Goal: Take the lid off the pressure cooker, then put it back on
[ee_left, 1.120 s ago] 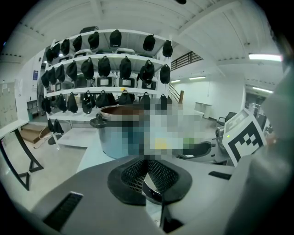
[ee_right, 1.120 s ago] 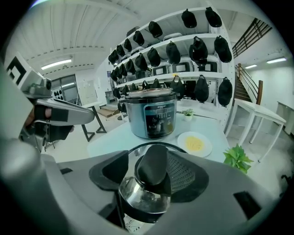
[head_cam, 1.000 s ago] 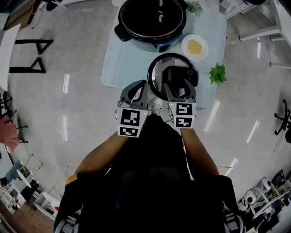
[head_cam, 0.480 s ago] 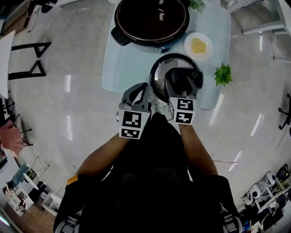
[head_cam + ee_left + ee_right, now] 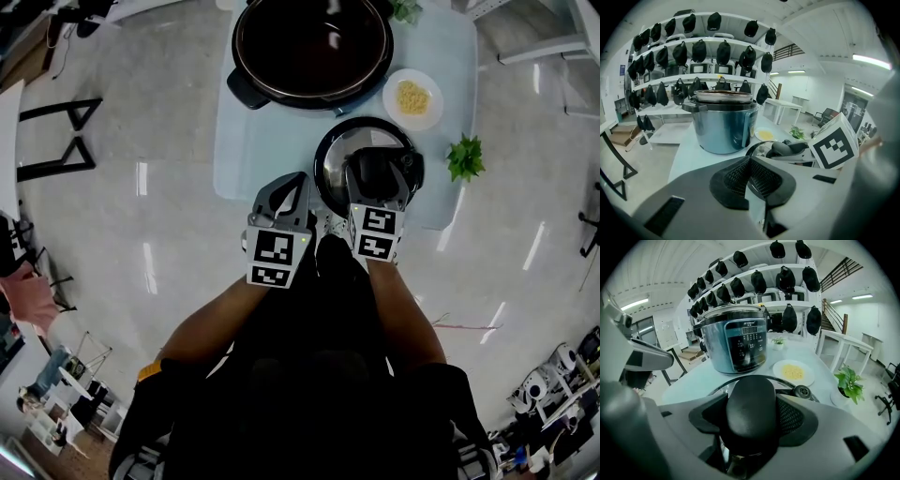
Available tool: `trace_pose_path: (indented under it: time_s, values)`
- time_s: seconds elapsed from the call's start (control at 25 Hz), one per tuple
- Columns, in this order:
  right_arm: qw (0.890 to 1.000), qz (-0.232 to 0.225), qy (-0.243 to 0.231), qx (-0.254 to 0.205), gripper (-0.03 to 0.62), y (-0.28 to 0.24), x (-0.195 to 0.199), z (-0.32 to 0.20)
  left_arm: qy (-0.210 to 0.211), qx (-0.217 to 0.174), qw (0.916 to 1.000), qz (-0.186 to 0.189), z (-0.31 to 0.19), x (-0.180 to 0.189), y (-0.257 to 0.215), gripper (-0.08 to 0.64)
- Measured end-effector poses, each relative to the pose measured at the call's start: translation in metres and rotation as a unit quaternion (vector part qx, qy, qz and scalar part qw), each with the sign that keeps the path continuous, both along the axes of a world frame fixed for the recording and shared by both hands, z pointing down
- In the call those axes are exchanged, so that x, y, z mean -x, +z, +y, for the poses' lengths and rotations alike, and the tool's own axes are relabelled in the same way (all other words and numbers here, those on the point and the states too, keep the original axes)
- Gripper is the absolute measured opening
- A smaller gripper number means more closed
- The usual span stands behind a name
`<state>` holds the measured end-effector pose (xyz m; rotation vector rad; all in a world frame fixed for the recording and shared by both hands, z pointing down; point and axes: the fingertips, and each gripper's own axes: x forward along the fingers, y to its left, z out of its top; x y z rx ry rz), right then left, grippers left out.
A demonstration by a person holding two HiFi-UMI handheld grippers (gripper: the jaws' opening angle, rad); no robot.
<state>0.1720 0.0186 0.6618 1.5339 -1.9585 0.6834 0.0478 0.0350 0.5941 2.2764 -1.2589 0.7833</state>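
The open pressure cooker pot (image 5: 311,42) stands at the far end of the pale blue table (image 5: 253,141). Its lid (image 5: 330,155) lies flat on the table's near part, black handle (image 5: 751,404) up. My right gripper (image 5: 378,173) straddles that handle; its jaws have just been opening, and the handle sits between the pads with a slim gap on the right side. My left gripper (image 5: 302,180) hovers just left of the lid, jaws shut with nothing in them. In the left gripper view the pot (image 5: 723,126) and the lid (image 5: 761,149) lie beyond its pads (image 5: 736,178).
A white plate of yellow food (image 5: 412,98) sits right of the pot, and a small green plant (image 5: 466,157) stands at the table's right edge. Shelves with dark bags line the wall behind the pot (image 5: 736,345). Shiny floor surrounds the table.
Both grippers have come down a little toward the table. The lid stays in the same place beside the plate. The left gripper stays shut.
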Motion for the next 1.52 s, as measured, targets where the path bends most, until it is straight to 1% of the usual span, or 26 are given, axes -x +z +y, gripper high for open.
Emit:
trace_pose_path:
  time_s: [0.12, 0.28, 0.52, 0.68, 1.0, 1.2, 1.28, 1.52]
  values:
    - [1.000, 0.003, 0.013, -0.007, 0.308, -0.001, -0.002, 0.000, 0.007, 0.002, 1.0000, 0.000, -0.003, 0.001, 0.001, 0.008]
    - [1.000, 0.002, 0.027, 0.000, 0.305, -0.001, -0.004, 0.000, 0.020, 0.001, 0.9998, 0.002, -0.006, -0.001, -0.002, 0.008]
    - [0.999, -0.008, 0.028, 0.017, 0.297, -0.007, -0.008, 0.008, 0.038, -0.010, 0.9992, 0.011, -0.007, -0.007, -0.018, 0.008]
    - [0.999, -0.016, 0.033, 0.015, 0.295, -0.025, -0.015, 0.019, 0.048, -0.022, 0.9983, 0.024, -0.009, -0.016, -0.036, 0.008]
    - [0.999, -0.025, 0.038, -0.023, 0.295, -0.100, -0.034, 0.031, 0.066, -0.047, 0.9950, 0.059, -0.012, -0.031, -0.085, 0.008]
    - [0.997, -0.028, 0.042, -0.060, 0.295, -0.157, -0.046, 0.027, 0.095, -0.085, 0.9893, 0.071, -0.013, -0.039, -0.125, 0.008]
    - [0.996, -0.027, 0.038, -0.078, 0.295, -0.179, -0.047, 0.023, 0.102, -0.094, 0.9874, 0.076, -0.015, -0.039, -0.135, 0.008]
    - [0.992, -0.032, 0.024, -0.116, 0.295, -0.232, -0.037, 0.003, 0.091, -0.116, 0.9844, 0.096, -0.035, -0.022, -0.160, 0.008]
